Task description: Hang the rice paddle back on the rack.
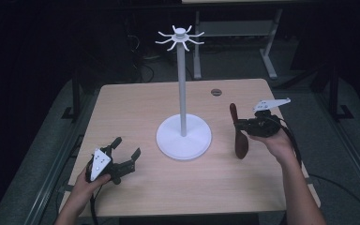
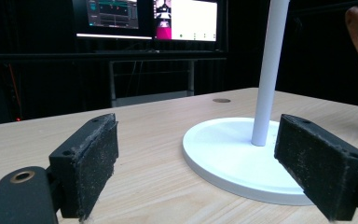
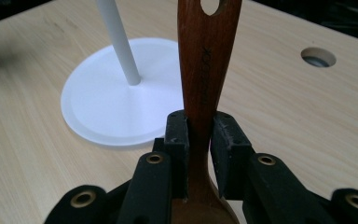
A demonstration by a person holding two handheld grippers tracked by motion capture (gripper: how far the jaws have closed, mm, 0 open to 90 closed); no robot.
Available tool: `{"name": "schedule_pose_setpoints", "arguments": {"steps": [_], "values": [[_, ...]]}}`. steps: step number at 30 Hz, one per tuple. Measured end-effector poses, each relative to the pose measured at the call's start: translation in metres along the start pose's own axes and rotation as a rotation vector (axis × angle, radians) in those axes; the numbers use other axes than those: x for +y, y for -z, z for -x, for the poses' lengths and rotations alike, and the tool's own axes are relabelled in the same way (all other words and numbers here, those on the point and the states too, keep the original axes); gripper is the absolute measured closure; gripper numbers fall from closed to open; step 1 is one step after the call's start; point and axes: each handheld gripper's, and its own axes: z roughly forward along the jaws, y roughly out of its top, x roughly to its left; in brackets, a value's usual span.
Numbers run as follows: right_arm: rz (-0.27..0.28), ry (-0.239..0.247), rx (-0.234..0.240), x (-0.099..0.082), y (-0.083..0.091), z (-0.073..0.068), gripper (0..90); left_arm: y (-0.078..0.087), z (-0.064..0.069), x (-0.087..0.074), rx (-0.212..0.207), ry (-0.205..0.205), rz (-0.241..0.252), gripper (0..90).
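Table [image 1: 136, 101] near left: left gripper [image 1: 124, 153] rests with jaws apart, nothing between them. Stand [image 1: 183, 136] rises at the centre. Right of it, right gripper [image 1: 240, 125] is clamped on spoon [image 1: 238, 131], lifted off the table.

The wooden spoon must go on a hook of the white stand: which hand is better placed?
Probably the right: its claw already clamps the wooden spoon beside the white stand. The left claw rests open and empty.

A dim room: grey floor [image 1: 37, 154] at the frame's sides, a desk frame [image 1: 234, 33] at upper centre, lit monitors [image 2: 154, 18] at upper left.
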Motion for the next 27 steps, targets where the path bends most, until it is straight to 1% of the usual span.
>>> {"name": "schedule_pose_setpoints", "arguments": {"steps": [1, 2, 3, 6, 8, 9, 10, 12, 16, 17, 20, 21, 23, 26, 27], "values": [[0.01, -0.008, 0.004, 0.0, 0.001, -0.001, 76.6, 0.0, 0.0, 0.0, 0.0, 0.0, 0.0, 13.0], [0.029, -0.004, 0.0, 0.0, 0.004, -0.001, 76.6, 0.0, 0.0, 0.0, 0.0, -0.002, 0.0, 13.0], [0.029, -0.004, 0.0, 0.0, 0.004, -0.001, 76.6, 0.0, 0.0, 0.0, 0.0, -0.001, 0.0, 13.0], [0.059, -0.003, -0.001, 0.0, 0.008, -0.002, 76.7, 0.0, 0.0, 0.0, 0.0, 0.001, 0.0, 13.0], [0.082, -0.007, 0.002, 0.001, 0.01, -0.002, 76.7, 0.0, 0.0, 0.0, -0.001, 0.002, 0.0, 13.0], [0.099, -0.011, 0.014, 0.001, 0.012, -0.003, 76.7, 0.0, 0.0, 0.0, -0.001, 0.001, 0.0, 13.0], [0.099, -0.011, 0.014, 0.001, 0.012, -0.003, 76.7, 0.0, 0.0, 0.0, -0.001, 0.002, 0.001, 13.0], [0.119, -0.008, 0.023, 0.002, 0.014, -0.003, 76.7, 0.0, 0.0, 0.0, -0.001, 0.002, 0.0, 13.0], [0.138, -0.003, 0.032, 0.005, 0.017, -0.005, 76.6, 0.0, 0.0, 0.0, -0.001, 0.002, 0.0, 13.0], [0.147, -0.002, 0.037, 0.007, 0.018, -0.006, 76.6, 0.0, 0.0, 0.0, -0.001, 0.002, 0.0, 13.0], [0.151, -0.003, 0.038, 0.011, 0.021, -0.007, 76.6, 0.0, 0.0, 0.0, -0.002, 0.002, -0.001, 13.0], [0.164, 0.002, 0.039, 0.016, 0.024, -0.009, 76.6, 0.0, 0.0, 0.0, -0.002, 0.001, 0.0, 13.0], [0.173, 0.006, 0.039, 0.018, 0.026, -0.01, 76.6, 0.0, 0.0, 0.0, -0.002, 0.0, 0.0, 13.0], [0.198, 0.01, 0.057, 0.025, 0.03, -0.012, 76.6, 0.0, 0.0, 0.0, -0.004, 0.0, -0.001, 13.0], [0.204, 0.021, 0.063, 0.031, 0.033, -0.014, 76.6, 0.0, -0.001, 0.0, -0.005, -0.005, -0.001, 13.0]]}}
